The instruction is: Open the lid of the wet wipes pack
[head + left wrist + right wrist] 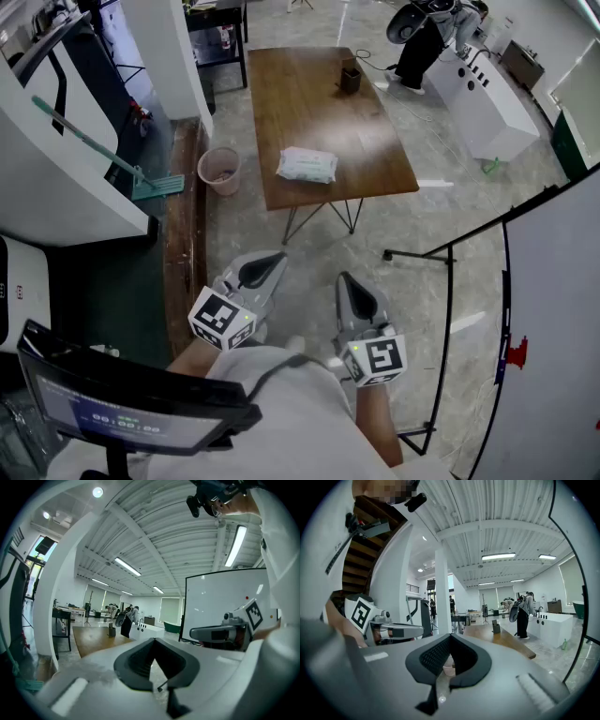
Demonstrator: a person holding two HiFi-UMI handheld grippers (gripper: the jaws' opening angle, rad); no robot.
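The wet wipes pack, white with pale green print, lies flat near the front edge of the brown wooden table, lid down. Both grippers are held close to the person's body, well short of the table and over the floor. The left gripper is shut with nothing between its jaws, and its tips meet in its own view. The right gripper also looks shut and empty. Neither gripper view shows the pack; each shows only the tabletop in the distance.
A small dark box stands at the table's far end. A pink bucket and a green mop are left of the table. A white machine stands at right, a black stand and whiteboard nearer. A monitor sits at lower left.
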